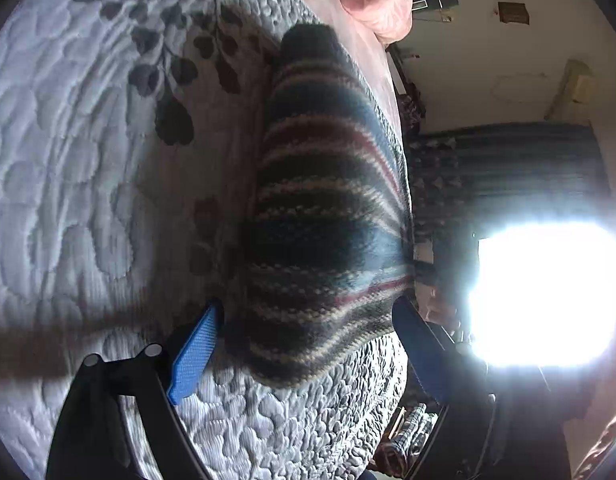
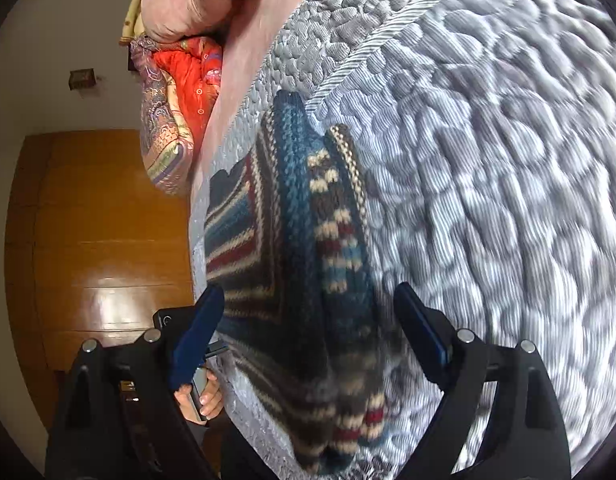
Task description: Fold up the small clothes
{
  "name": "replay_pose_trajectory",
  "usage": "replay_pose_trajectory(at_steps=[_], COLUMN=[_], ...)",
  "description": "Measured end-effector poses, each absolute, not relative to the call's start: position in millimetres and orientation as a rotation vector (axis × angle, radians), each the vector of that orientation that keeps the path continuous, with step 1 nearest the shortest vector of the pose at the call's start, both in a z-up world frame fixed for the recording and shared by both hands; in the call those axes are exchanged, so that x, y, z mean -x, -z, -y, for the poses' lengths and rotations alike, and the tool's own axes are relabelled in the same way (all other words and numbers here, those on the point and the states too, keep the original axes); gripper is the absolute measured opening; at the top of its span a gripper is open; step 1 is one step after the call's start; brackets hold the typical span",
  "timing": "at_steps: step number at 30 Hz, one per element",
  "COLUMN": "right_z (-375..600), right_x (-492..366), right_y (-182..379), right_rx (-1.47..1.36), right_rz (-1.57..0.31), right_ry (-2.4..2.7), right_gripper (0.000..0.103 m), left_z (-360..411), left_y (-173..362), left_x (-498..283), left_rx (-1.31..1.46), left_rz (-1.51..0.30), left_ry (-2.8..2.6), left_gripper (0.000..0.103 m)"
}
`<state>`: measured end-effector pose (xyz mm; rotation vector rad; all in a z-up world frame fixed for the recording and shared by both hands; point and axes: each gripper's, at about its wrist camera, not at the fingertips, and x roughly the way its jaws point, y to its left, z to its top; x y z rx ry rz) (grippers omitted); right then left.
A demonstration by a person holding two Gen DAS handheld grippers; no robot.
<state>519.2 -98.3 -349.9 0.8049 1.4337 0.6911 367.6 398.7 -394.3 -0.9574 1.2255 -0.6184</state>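
**Striped knit sock on a quilted bed, framed by both pairs of tongs**

Left wrist view. The left tongs [image 1: 308, 312] are standing spread, one blue pad [image 1: 194, 354] on either side of the near end of the striped sock [image 1: 319, 208]. The pads are pinching nothing, though the far-side pad is sitting close against the knit. The sock is lying along the grey quilted bed cover [image 1: 88, 160], with its dark toe [image 1: 308, 40] pointing away from the tongs and its rounded near edge lying between the pads. Beyond the sock a pink sheet [image 1: 339, 20] is showing; beside the sock, at the bed's edge, a bright window [image 1: 543, 292] is washing out part of the frame.

Right wrist view. The right tongs [image 2: 308, 304] are likewise standing spread and gripping nothing. The sock [image 2: 304, 260] is appearing here as overlapped layers, a blue patterned band lying over horizontal stripes, so it is probably already doubled or paired; which one cannot be told. It is lying near the edge of the bed cover [image 2: 487, 160]. Past that edge from the sock, a wooden door [image 2: 100, 220] and a folded red quilt [image 2: 188, 76] are showing. Below the sock, a hand [image 2: 204, 396] is holding what may be a phone.

Step in hand, as a judgement: the tongs are lining up on one end of the sock. To do it well, each pair should be closing on all layers together, near the sock's edge, without catching the bed cover beneath, and lifting only enough to carry that end squarely onto the toe.
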Motion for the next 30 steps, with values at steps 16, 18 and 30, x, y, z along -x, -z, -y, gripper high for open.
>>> replay_pose_trajectory(at_steps=[16, 18, 30], right_z=[71.3, 64.5, 30.2], right_x=[-543.1, -547.9, -572.7], right_y=[377.4, 379.9, 384.8], right_rx=[-0.815, -0.815, -0.837], right_rz=[-1.463, -1.464, -1.435], right_ry=[-0.749, -0.765, -0.817], right_gripper=[0.084, 0.084, 0.084], left_z=[-356.7, -352.8, -345.0], left_y=[406.2, 406.5, 414.3], left_x=[-398.7, -397.1, -409.6], left_rx=[0.925, 0.938, 0.930], left_rz=[-1.269, -1.274, -1.279], left_ry=[0.796, 0.814, 0.790], left_gripper=[0.086, 0.086, 0.080])
